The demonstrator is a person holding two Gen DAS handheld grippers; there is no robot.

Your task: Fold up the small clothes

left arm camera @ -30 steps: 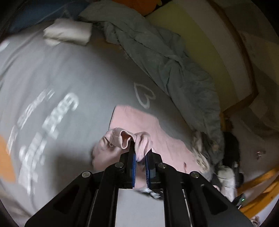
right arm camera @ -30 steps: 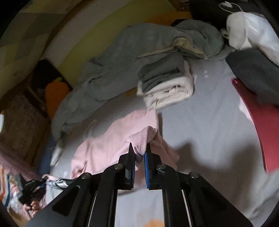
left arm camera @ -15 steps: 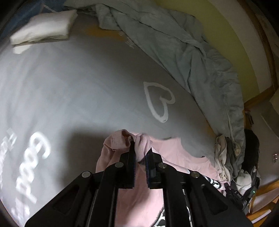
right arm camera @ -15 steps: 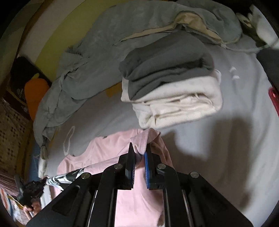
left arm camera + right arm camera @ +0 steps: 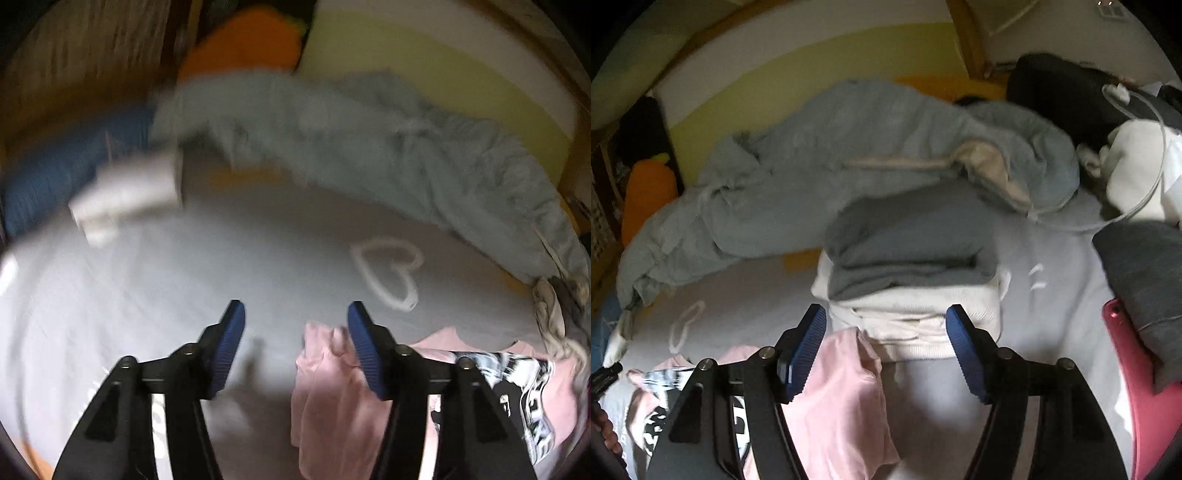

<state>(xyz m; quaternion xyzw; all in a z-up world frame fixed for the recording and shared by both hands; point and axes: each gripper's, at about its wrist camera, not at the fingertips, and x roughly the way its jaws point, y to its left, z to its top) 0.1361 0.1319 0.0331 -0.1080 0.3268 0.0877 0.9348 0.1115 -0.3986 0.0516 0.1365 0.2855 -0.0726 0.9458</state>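
where pink shirt (image 5: 332, 398) lies, grey bedsheet (image 5: 221, 266) meets rumpled duvet (image 5: 369, 147).

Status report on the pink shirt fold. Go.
Both claws, left and right, just opened, nothing clamped. Pink shirt released on the bed. Folded stack close ahead.

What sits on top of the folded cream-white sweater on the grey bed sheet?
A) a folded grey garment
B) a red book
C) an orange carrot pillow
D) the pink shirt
A: in the right wrist view a folded grey garment lies stacked on the folded cream-white sweater, while the pink shirt lies lower down on the grey bed sheet.
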